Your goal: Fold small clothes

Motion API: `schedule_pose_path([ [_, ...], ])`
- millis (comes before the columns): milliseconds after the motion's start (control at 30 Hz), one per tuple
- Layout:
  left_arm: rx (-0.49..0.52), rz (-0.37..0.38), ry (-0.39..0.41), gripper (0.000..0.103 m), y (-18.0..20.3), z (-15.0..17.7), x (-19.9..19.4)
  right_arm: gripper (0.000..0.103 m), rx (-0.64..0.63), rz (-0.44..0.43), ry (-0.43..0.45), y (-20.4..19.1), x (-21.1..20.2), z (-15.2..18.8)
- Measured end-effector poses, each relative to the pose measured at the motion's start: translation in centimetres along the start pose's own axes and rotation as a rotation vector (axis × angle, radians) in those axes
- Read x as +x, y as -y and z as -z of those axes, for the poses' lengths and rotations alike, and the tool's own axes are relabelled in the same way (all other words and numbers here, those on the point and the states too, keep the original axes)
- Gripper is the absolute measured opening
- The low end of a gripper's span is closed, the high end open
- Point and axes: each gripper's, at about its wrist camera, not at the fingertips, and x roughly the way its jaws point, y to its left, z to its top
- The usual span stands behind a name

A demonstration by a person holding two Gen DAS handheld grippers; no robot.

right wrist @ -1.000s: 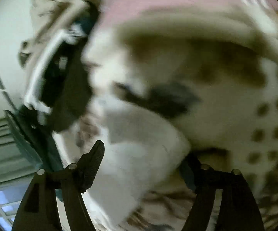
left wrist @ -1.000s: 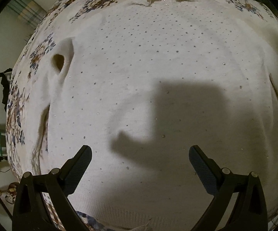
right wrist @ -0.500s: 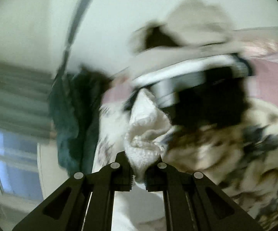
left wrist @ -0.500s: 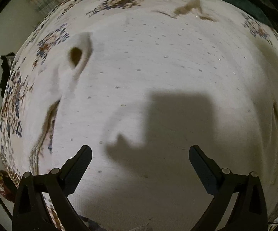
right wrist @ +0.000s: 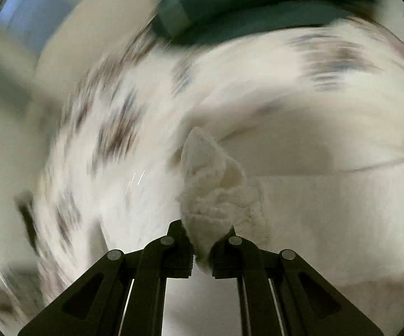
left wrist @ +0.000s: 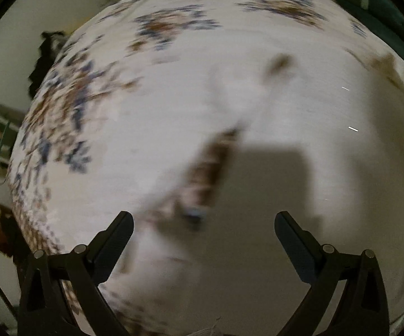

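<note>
While the right gripper (right wrist: 202, 247) pinches one white garment (right wrist: 213, 184), the left gripper (left wrist: 203, 236) hangs spread over one floral bedspread (left wrist: 95, 117).

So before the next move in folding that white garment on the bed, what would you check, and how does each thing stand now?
1. Right gripper shut on a bunched edge of the white garment: ok.
2. Left gripper open, nothing between its fingers: ok.
3. Garment lying flat under the left gripper: cannot tell, the picture is blurred.
4. Floral bedsheet has bare room beside the garment: ok.
5. Green cloth lies apart from the garment: ok.
</note>
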Motion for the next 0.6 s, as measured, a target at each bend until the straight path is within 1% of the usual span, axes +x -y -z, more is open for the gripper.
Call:
schedule_pose_path([
  [33,-0.016,-0.010,0.002,0.103,-1.5,-0.1,0.2,0.008,-0.065,0.005,-0.037,-3.3,2.5,0.8],
  [67,-0.032,-0.024,0.009,0.103,-3.3,-0.3,0.4,0.008,-0.121,0.011,-0.057,-5.7,4.4,1.6],
  [100,-0.040,-0.036,0.013,0.103,-4.3,-0.4,0.6,0.008,-0.182,0.014,-0.062,-8.7,5.7,2.7],
  [133,-0.049,-0.049,0.020,0.103,-5.6,-0.5,0.7,0.008,-0.227,0.012,-0.074,-10.6,7.5,2.3],
  [233,-0.081,-0.075,0.033,0.103,-8.9,-0.6,1.3,0.008,-0.326,0.025,-0.106,-15.4,9.8,4.4],
  [267,-0.092,-0.079,0.031,0.103,-9.8,-0.5,1.6,0.008,-0.346,0.043,-0.121,-16.2,10.5,5.2],
  [333,-0.116,-0.082,0.015,0.103,-11.3,-0.4,2.4,0.008,-0.362,0.087,-0.150,-17.5,11.7,5.4],
  [367,-0.124,-0.081,0.009,0.103,-11.8,-0.4,2.5,0.008,-0.363,0.092,-0.160,-17.8,11.9,5.5],
  [433,-0.143,-0.067,0.000,0.103,-12.9,-0.2,2.8,0.012,-0.337,0.076,-0.213,-17.1,11.2,5.3],
  [467,-0.153,-0.054,-0.006,0.103,-13.6,-0.2,2.9,0.015,-0.309,0.042,-0.247,-16.7,10.3,5.0],
  [500,-0.168,-0.029,-0.015,0.103,-14.3,-0.1,2.9,0.023,-0.268,-0.002,-0.273,-16.0,9.3,4.8],
  [533,-0.187,0.000,-0.022,0.103,-15.1,0.0,2.9,0.042,-0.220,-0.026,-0.285,-15.0,7.9,4.7],
  [567,-0.208,0.024,-0.027,0.103,-16.1,0.2,2.8,0.053,-0.180,-0.041,-0.288,-14.1,6.3,4.3],
  [600,-0.231,0.051,-0.029,0.103,-17.4,0.5,2.7,0.064,-0.135,-0.067,-0.288,-12.8,4.8,4.6],
])
